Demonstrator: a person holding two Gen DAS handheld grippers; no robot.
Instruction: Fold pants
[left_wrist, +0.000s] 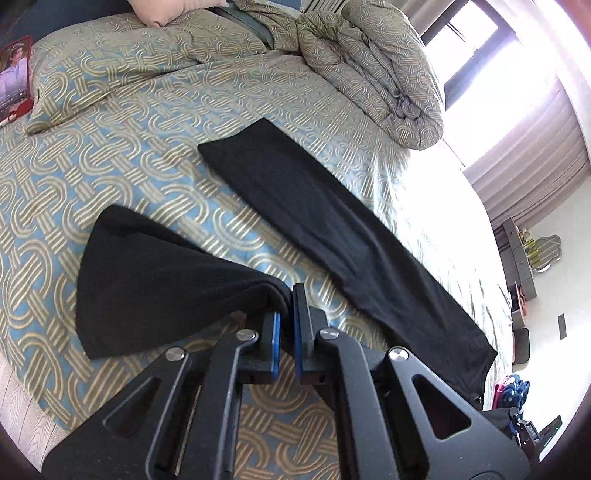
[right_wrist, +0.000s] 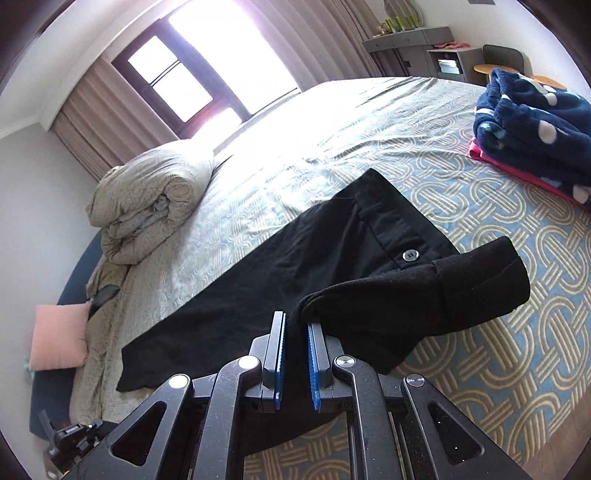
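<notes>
Pants (left_wrist: 314, 221), one pair, two claws clamped

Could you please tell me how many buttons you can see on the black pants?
1. A single dark button sits on the waistband of the pants, just beyond the lifted end held in the right gripper. Others may be hidden under folds.

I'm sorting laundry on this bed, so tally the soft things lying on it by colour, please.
Black: 1, the pants
Navy with white dots: 1, a folded fleece
Bright pink: 1, a folded item under the fleece
Pale pink: 1, a cushion
Patterned green-beige: 2, a rolled duvet and a pillow
Total: 6
</notes>
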